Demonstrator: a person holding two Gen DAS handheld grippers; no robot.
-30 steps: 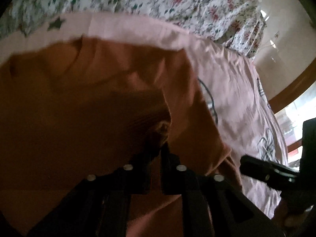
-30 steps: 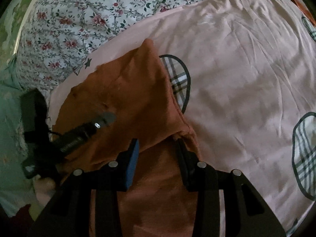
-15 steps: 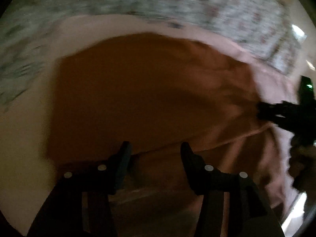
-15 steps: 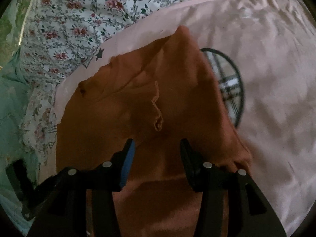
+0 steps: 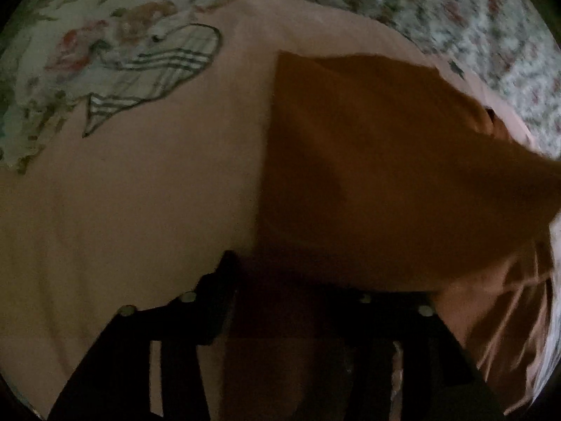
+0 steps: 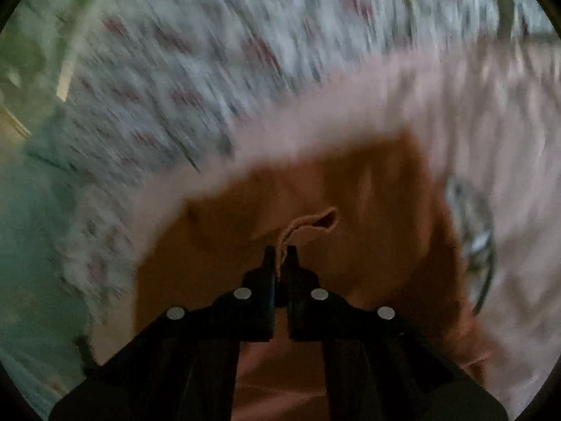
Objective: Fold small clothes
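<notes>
An orange garment point(image 5: 385, 158) lies on a pink sheet point(image 5: 140, 193), with its left edge straight and its right part lifted. My left gripper point(image 5: 287, 273) is at the garment's near edge. Its jaws are closing with dark cloth between them, and the right finger is hidden under the fabric. In the right wrist view the garment point(image 6: 368, 245) fills the middle. My right gripper point(image 6: 280, 256) is shut on a ribbed hem that sticks up from the garment. This view is blurred by motion.
The pink sheet has a checked whale print point(image 5: 154, 70), seen again in the right wrist view point(image 6: 477, 238). Floral bedding point(image 5: 473, 28) point(image 6: 210, 52) lies beyond the sheet. A teal cloth point(image 6: 28, 210) is at the far left.
The left gripper let go of the garment, swung left to its near edge and now stands narrower. The right gripper moved forward and shut on the ribbed hem.
</notes>
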